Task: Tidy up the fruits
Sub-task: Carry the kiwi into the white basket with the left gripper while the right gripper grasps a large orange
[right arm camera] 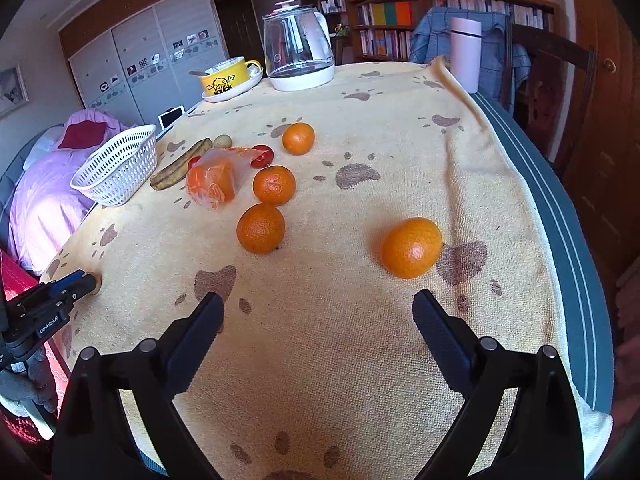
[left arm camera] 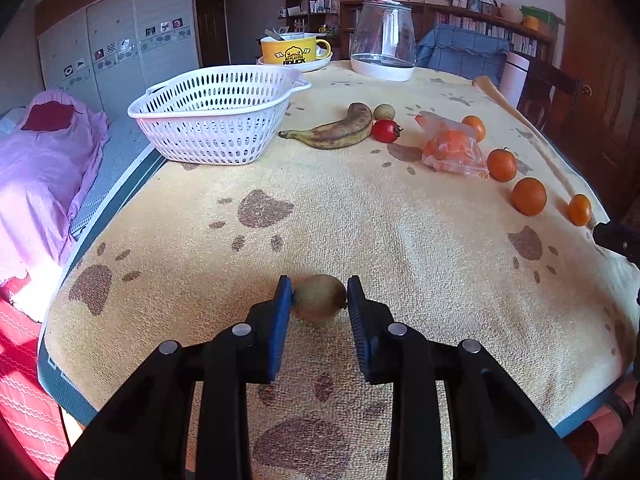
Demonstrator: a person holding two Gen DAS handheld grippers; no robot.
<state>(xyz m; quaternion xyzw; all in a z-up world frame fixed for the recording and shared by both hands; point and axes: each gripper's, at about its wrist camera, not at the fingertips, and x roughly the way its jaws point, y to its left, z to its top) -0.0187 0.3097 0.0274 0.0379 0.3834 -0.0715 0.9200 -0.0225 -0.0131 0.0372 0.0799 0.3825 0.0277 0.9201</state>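
A: Left gripper point(left arm camera: 319, 300): we log both blue pads point(left arm camera: 282, 320) pressed against a brown kiwi point(left arm camera: 319, 298), one at each end. The kiwi sits low over the paw-print cloth point(left arm camera: 400, 248) near the tabletop's near edge; we cannot tell whether it touches the cloth.

B: Agreed. Right gripper point(right arm camera: 318, 308): we see its fingers spread wide, nothing between them. It hangs over bare cloth, and the nearest orange point(right arm camera: 412, 247) lies just beyond its right finger, toward the right edge.

A: Fruit count next. From the left wrist view we note a white slotted basket point(left arm camera: 216, 116) at the left edge, nothing visible inside. Just right of it lies a spotted banana point(left arm camera: 336, 130), with a red tomato point(left arm camera: 386, 131) touching its tip and a small greenish fruit point(left arm camera: 384, 112) just behind.

B: Then the clear bag of orange pieces point(left arm camera: 454, 148) toward the middle. From the right wrist view we mark three more oranges near it: one beside the bag point(right arm camera: 274, 185), one nearer us point(right arm camera: 261, 229), one farther back point(right arm camera: 298, 138).

A: Far edge: yellow duck mug point(left arm camera: 289, 50) on a plate, glass kettle point(left arm camera: 382, 40) beside it.
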